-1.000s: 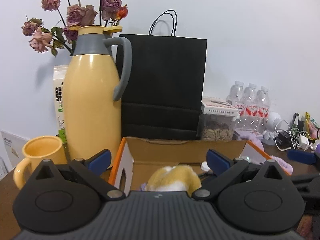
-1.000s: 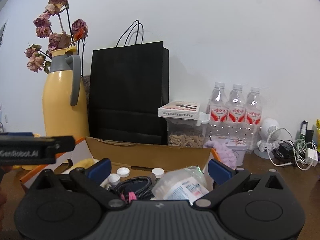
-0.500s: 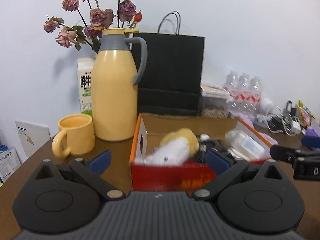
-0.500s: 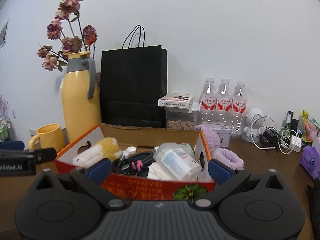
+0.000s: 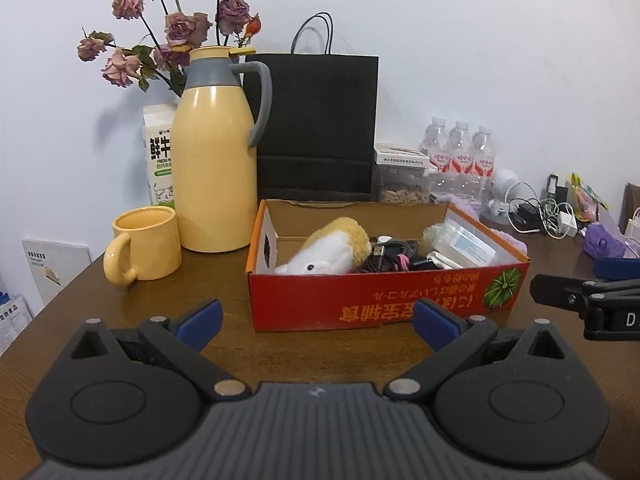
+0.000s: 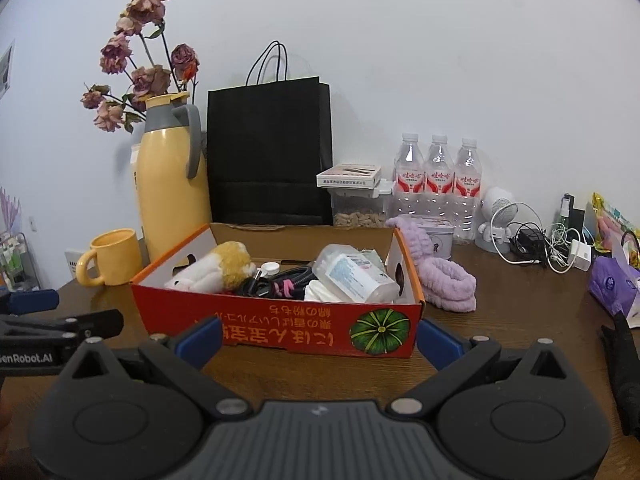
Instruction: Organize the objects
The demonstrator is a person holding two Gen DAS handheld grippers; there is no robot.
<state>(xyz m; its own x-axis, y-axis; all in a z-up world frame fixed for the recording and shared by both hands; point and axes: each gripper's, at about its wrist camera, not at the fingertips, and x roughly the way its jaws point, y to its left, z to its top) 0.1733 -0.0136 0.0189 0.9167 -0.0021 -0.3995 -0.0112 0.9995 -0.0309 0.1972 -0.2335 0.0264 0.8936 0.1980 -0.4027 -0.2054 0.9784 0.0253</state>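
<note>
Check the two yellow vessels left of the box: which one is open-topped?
The yellow mug, the short one nearer the camera, has an open mouth. The tall yellow thermos jug behind it is capped with a lid and grey collar.

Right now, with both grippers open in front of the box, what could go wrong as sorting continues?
1. The black cable is tangled among the items in the red box; lifting it might drag neighbours out.
2. The yellow mug and tall yellow jug stand close beside the box and could be knocked.
</note>
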